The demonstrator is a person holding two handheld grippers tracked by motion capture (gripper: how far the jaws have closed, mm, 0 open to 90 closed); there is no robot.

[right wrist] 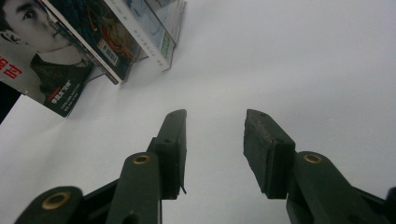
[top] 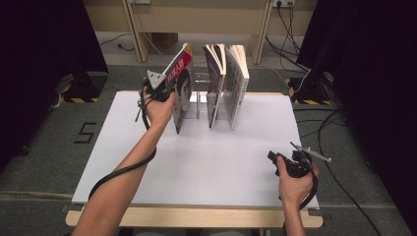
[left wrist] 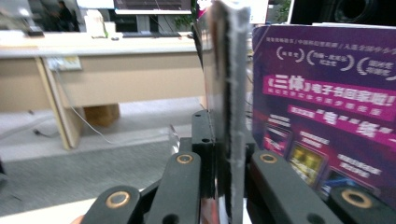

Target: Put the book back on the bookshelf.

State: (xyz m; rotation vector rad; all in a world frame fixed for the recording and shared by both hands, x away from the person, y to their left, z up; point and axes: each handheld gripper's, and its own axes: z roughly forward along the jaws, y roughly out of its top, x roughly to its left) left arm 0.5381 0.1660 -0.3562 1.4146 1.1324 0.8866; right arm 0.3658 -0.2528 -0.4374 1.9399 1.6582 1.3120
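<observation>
A magazine [top: 183,93] with a face on its cover stands tilted at the left of a clear stand [top: 200,97] on the white tabletop [top: 206,162]. My left gripper [top: 172,90] is shut on its near edge. In the left gripper view the jaws [left wrist: 226,140] clamp that thin edge [left wrist: 229,84], and a purple book cover [left wrist: 327,107] stands just to its right. Two more books [top: 215,83] [top: 237,83] stand upright in the stand. My right gripper [top: 272,157] rests low at the table's front right, open and holding nothing [right wrist: 212,135]. It looks across bare tabletop toward the magazine [right wrist: 37,60].
The table's wooden front edge [top: 196,217] runs along the bottom. Behind the table is a wooden desk frame [top: 196,19], with cables [top: 290,29] on the floor. Black curtains hang at both sides. White tabletop lies between the stand and the right gripper.
</observation>
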